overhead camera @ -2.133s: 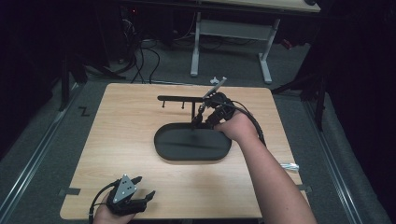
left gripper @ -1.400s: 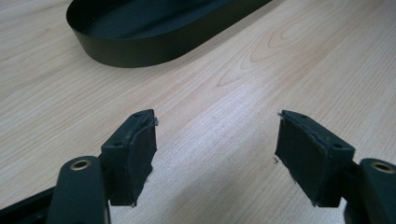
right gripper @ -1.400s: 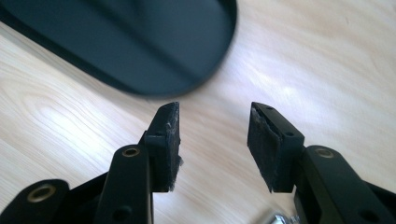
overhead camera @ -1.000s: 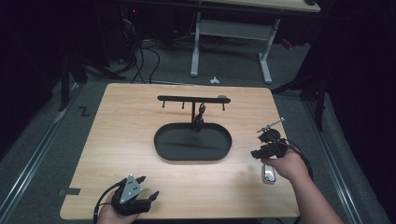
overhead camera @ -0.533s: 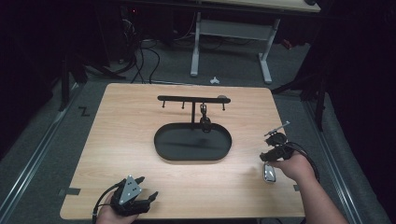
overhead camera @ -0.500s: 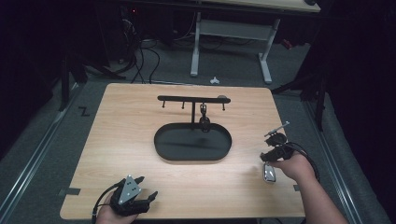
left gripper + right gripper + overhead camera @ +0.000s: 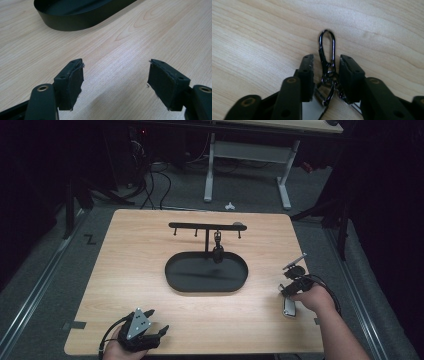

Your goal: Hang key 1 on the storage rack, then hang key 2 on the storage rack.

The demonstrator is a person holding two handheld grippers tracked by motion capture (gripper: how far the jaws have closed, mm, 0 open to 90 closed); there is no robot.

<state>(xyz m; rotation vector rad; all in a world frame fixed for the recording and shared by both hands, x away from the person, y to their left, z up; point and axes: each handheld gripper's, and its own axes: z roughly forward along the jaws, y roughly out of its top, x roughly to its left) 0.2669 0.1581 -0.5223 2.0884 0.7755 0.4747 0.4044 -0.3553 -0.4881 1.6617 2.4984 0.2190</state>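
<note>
A keychain (image 7: 289, 307) with a silver tag lies flat on the wooden table (image 7: 130, 270) near its right front. My right gripper (image 7: 289, 292) is down over its far end. In the right gripper view, my right gripper (image 7: 325, 58) straddles the dark clip and swivel (image 7: 328, 67); the jaws are narrowed, with a thin gap on each side. A second keychain (image 7: 217, 252) hangs from the black T-shaped stand (image 7: 206, 226), over the black oval tray (image 7: 200, 290). At the table's front left my left gripper (image 7: 157, 320) rests wide open and empty (image 7: 115, 75).
The tray wall (image 7: 75, 22) lies ahead of the left gripper, with bare wood between them. The stand's other hooks carry nothing. The table's right edge (image 7: 312, 300) is close to the right hand. A desk frame (image 7: 245, 150) and cables sit on the floor beyond the table.
My right gripper left the stand, swung to the table's right front and lowered onto the lying keychain, where it has held for the last half second. The left gripper stayed put.
</note>
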